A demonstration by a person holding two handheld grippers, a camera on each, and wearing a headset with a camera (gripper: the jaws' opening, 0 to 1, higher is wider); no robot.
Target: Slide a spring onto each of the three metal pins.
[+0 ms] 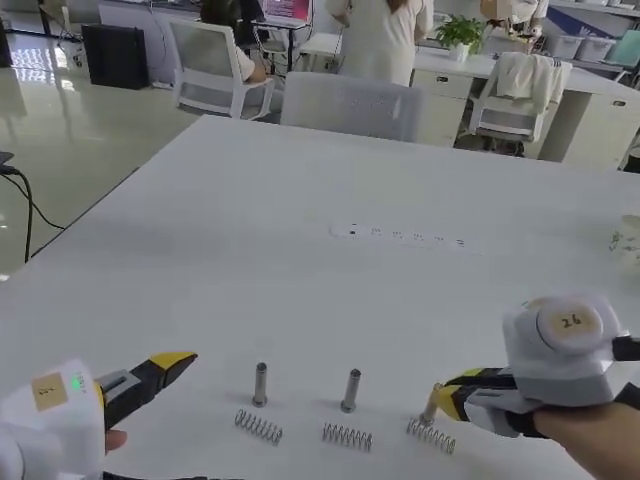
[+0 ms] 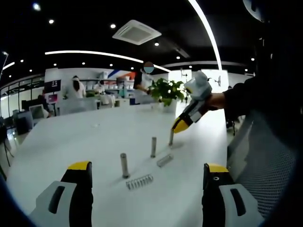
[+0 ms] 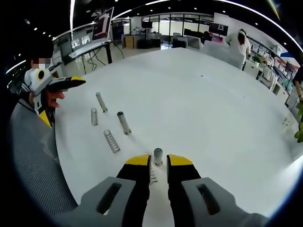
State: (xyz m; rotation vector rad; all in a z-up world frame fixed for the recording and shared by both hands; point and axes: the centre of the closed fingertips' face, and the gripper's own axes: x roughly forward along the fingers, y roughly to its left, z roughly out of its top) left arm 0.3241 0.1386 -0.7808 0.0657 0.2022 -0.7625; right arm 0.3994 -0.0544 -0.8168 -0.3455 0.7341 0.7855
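Head view: no spring on a pin yet, right tool at the right pin

A white bench carries three short metal pins, standing upright in a row near its front edge. They are the left pin, the middle pin and the right pin, which is partly hidden behind yellow tool tips. Just in front of each pin a spring lies flat on the bench: the left spring, middle spring and right spring. All three pins are bare.

The left tool hovers off to the left of the row. In the left gripper view its jaws stand wide apart and hold nothing.

In the right gripper view the right tool's jaws are drawn close with a narrow gap. The top of the right pin sits at their tips, and the right spring shows on the bench beneath the gap. I cannot tell whether the jaws pinch the pin or only flank it.

The task looks to be at its very start, beginning at the right end of the row. The next move probably calls for one tool to take the right spring by its side, leaving an open end free. That end then has to line up over the pin's top and slide straight down. The pins look slender, so one may tip unless the other tool steadies it.
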